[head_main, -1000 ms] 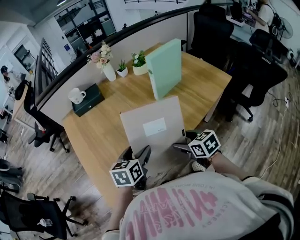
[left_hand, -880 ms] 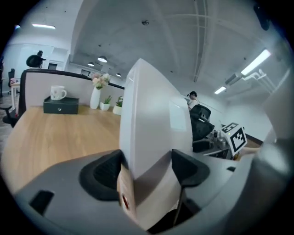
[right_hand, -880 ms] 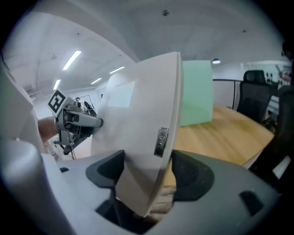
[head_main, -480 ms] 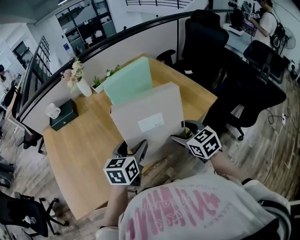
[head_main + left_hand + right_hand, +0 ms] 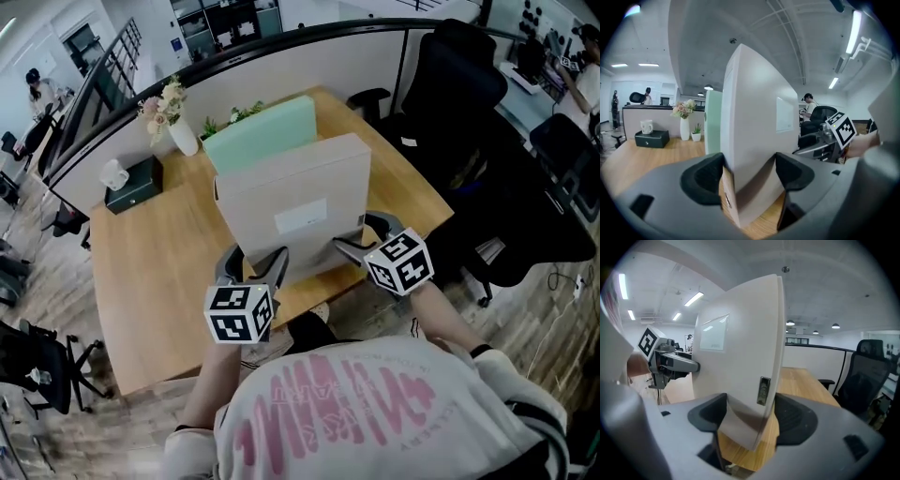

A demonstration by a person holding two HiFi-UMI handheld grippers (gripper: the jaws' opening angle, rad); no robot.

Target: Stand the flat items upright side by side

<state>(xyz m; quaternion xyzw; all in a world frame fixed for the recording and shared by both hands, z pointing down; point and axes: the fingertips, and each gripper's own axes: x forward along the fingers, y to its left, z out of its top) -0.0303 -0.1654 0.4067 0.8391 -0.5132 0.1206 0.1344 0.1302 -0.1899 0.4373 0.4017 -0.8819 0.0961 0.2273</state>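
A pale grey file box (image 5: 291, 211) stands upright between my two grippers, label side toward me. My left gripper (image 5: 255, 265) is shut on its lower left corner and my right gripper (image 5: 361, 236) on its lower right corner. In the left gripper view the box (image 5: 754, 131) fills the gap between the jaws (image 5: 749, 171); in the right gripper view its clasp edge (image 5: 763, 390) sits between the jaws (image 5: 750, 416). A mint green file (image 5: 258, 141) stands upright close behind the grey one. Whether the grey box rests on the table I cannot tell.
The wooden table (image 5: 150, 272) carries a white vase of flowers (image 5: 178, 131), small potted plants (image 5: 234, 117) and a mug (image 5: 114, 173) on a dark box (image 5: 136, 183) along its back edge. Black office chairs (image 5: 469, 94) stand to the right. A partition runs behind.
Both grippers have carried the grey file box away from the table's near edge toward the green file; it now stands just in front of it. The head view has swung.
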